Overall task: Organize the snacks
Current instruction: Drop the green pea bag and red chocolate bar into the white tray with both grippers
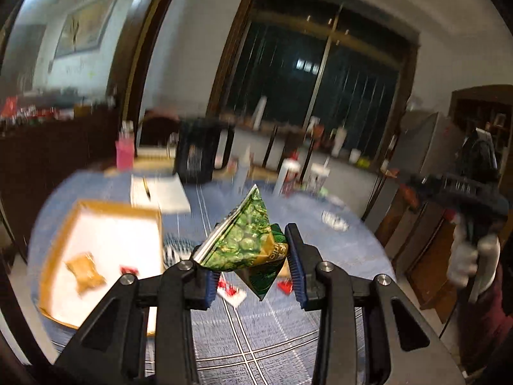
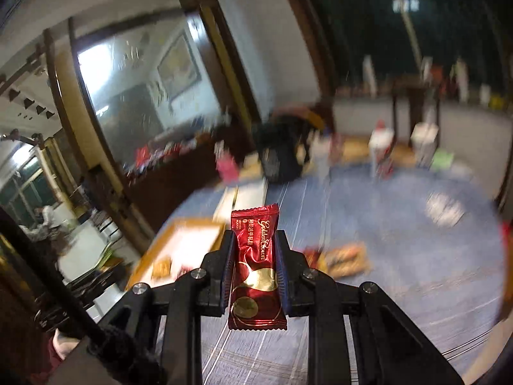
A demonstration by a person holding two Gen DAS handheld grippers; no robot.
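My left gripper is shut on a green snack packet, held crumpled above the blue tablecloth. My right gripper is shut on a red candy bar wrapper with gold lettering, standing upright between the pads. A wooden tray with a white floor lies at the left and holds a tan packet and a small red candy. The same tray shows left of the right gripper. In the left wrist view the other gripper appears at the far right, held by a gloved hand.
Small red candies lie on the cloth under the left gripper. An orange packet lies right of the right gripper. A notebook with a pen, a pink cup, a black bag and bottles stand at the table's far side.
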